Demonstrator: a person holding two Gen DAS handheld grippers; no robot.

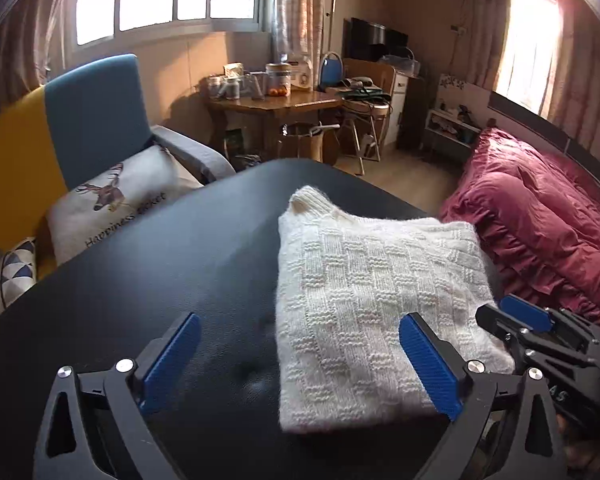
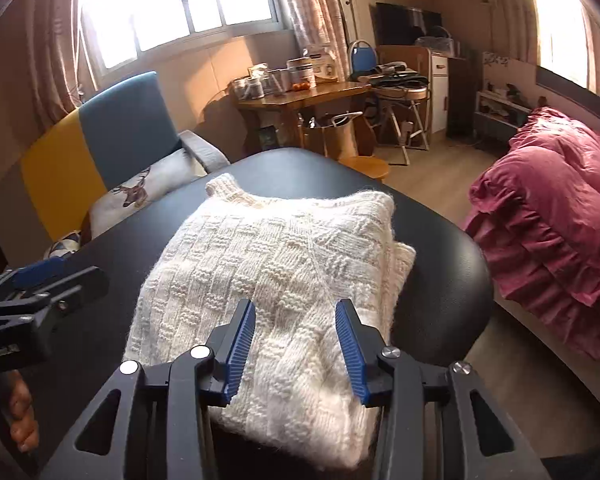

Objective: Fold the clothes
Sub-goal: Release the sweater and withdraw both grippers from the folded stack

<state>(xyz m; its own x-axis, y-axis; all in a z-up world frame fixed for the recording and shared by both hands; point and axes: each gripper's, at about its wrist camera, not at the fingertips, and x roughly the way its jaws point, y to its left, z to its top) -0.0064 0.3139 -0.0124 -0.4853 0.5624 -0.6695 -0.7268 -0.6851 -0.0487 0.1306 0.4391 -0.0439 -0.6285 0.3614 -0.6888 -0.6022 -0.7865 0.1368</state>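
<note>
A cream knitted sweater (image 1: 360,280) (image 2: 280,248) lies folded into a thick rectangle on the black padded table (image 1: 160,280) (image 2: 440,280), its ribbed collar pointing away from me. My left gripper (image 1: 300,320) is open wide at the sweater's near left corner; one blue pad is over the bare table and the other over the knit. My right gripper (image 2: 296,308) is open over the sweater's near edge, with the knit bulging below and between its fingers. In the left wrist view the right gripper (image 1: 496,312) sits at the sweater's right side. The left gripper (image 2: 88,276) shows at the left in the right wrist view.
A blue and yellow sofa (image 1: 92,112) with a deer cushion (image 1: 112,200) stands left of the table. A bed with a red quilt (image 1: 540,220) lies to the right. Beyond the table stand a cluttered wooden desk (image 1: 276,100) and a round wooden stool (image 2: 366,166).
</note>
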